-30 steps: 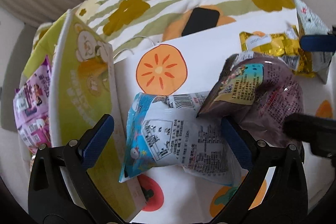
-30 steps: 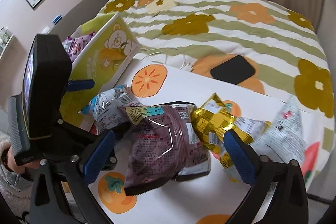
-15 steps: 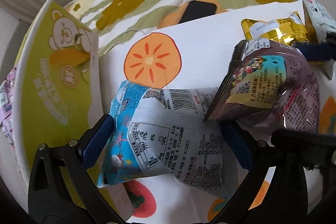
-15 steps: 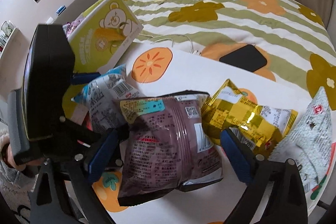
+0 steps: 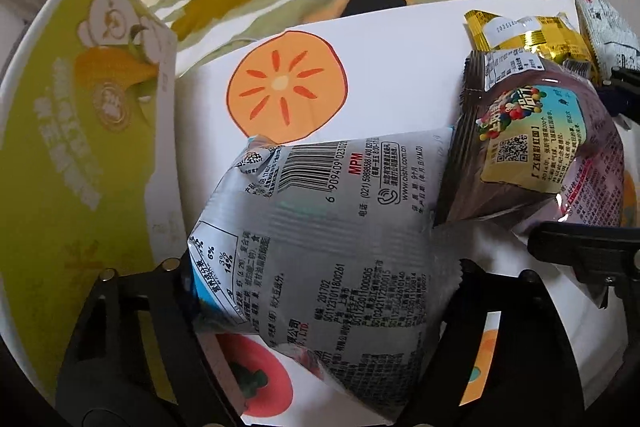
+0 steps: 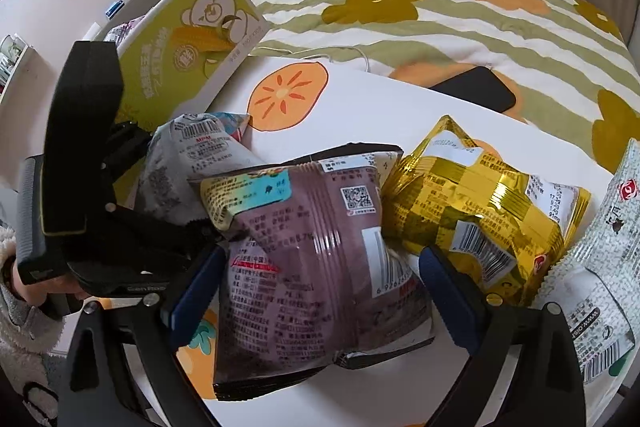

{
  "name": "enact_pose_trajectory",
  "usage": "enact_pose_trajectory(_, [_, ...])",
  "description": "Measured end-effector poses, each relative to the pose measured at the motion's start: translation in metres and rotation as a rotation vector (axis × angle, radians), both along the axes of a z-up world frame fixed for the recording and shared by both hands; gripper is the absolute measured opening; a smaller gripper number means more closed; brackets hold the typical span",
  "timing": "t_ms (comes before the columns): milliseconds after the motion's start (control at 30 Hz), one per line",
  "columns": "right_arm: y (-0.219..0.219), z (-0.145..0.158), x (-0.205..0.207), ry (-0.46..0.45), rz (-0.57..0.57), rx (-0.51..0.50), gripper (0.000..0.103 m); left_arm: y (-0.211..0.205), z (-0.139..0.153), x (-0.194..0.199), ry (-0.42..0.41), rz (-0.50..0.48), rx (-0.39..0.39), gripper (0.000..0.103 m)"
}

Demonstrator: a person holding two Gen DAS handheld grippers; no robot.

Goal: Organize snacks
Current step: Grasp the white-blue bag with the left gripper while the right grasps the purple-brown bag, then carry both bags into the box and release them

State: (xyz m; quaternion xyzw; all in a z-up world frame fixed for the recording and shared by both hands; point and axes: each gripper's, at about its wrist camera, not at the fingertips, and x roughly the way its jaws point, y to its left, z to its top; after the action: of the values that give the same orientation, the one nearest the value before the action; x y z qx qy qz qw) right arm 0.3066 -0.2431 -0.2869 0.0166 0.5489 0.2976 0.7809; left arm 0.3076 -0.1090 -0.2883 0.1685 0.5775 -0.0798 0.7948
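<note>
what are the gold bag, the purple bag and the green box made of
Gold bag: likely metallised foil film, mirror-bright with sharp creases. Purple bag: glossy plastic film, glare streaks, puffed and wrinkled. Green box: probably printed cardboard, matte, with flat faces and straight edges.

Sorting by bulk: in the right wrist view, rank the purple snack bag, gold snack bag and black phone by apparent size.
1. purple snack bag, though it lies nearest the camera, which inflates it.
2. gold snack bag.
3. black phone, farthest away and partly hidden.

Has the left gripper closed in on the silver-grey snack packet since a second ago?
Yes. The left gripper has dropped toward the silver-grey snack packet, which now hides more of the orange fruit print. Its jaws are closing around it.
</note>
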Motion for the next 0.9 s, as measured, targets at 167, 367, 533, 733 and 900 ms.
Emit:
enact_pose_trajectory(167, [0.005,-0.003,-0.005,0.019,-0.005,0.006,0.096,0.003,0.002,-0.003,0.007,0.012,-0.02,0.075])
enact_pose_trajectory(367, [0.004,0.0,-0.016,0.013,-0.034,0.023,0.07,0.004,0.008,-0.013,0.009,0.01,-0.028,0.075])
enact_pose_trajectory(533, [-0.009,0.023,-0.033,-0.025,-0.113,0.05,0.066,0.004,0.029,-0.024,-0.026,-0.009,-0.055,0.075])
enact_pose_trajectory(733, [-0.021,0.077,-0.054,-0.104,-0.232,0.077,0.065,0.008,0.077,-0.04,-0.093,-0.056,-0.13,0.075])
enact_pose_trajectory(900, [-0.013,0.133,-0.062,-0.179,-0.286,0.079,0.065,0.023,0.136,-0.051,-0.181,-0.069,-0.206,0.075])
